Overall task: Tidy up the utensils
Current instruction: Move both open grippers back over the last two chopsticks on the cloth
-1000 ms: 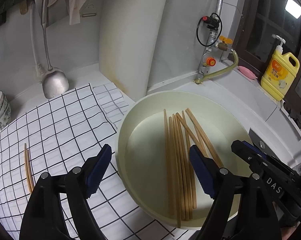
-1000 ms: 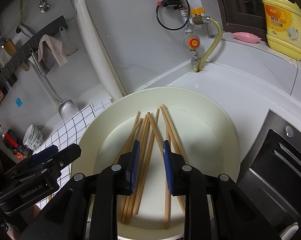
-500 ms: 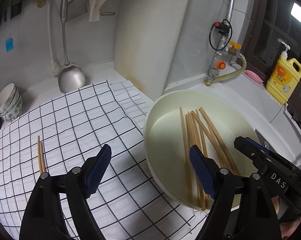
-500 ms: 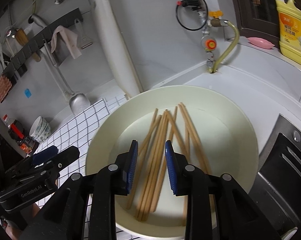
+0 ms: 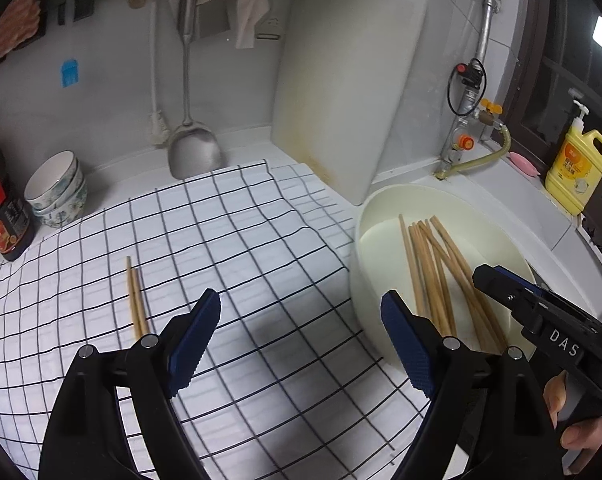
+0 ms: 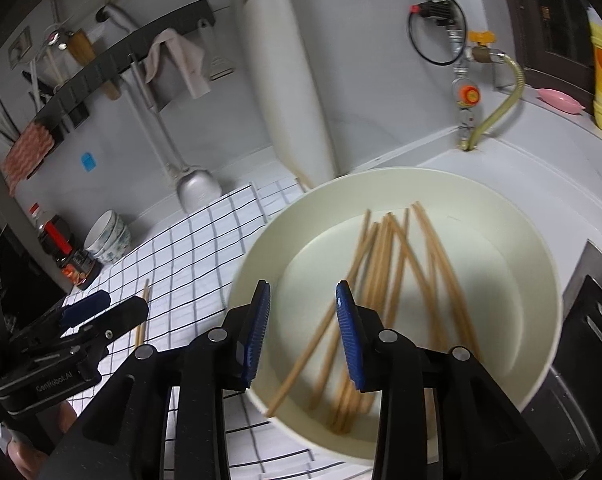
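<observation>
now chopsticks (image 6: 385, 276) in basin (image 6: 541, 264)

A home kitchen, by all signs: white counter under a black-gridded white cloth (image 5: 229, 240), tall white plastic cutting board (image 5: 341, 92) leaning on the wall, steel ladle (image 5: 193, 148) hanging from a dark rail, stacked patterned bowls (image 5: 57, 188), yellow pump bottle (image 5: 579, 168), probably dish soap, at a dark window.

Chopsticks on cloth (image 5: 136, 300): two
Chopsticks in basin (image 5: 433, 268): about nine
Basin (image 5: 365, 216): one
Stacked bowls (image 5: 55, 190): two or three
Detergent bottle (image 5: 577, 164): one
</observation>
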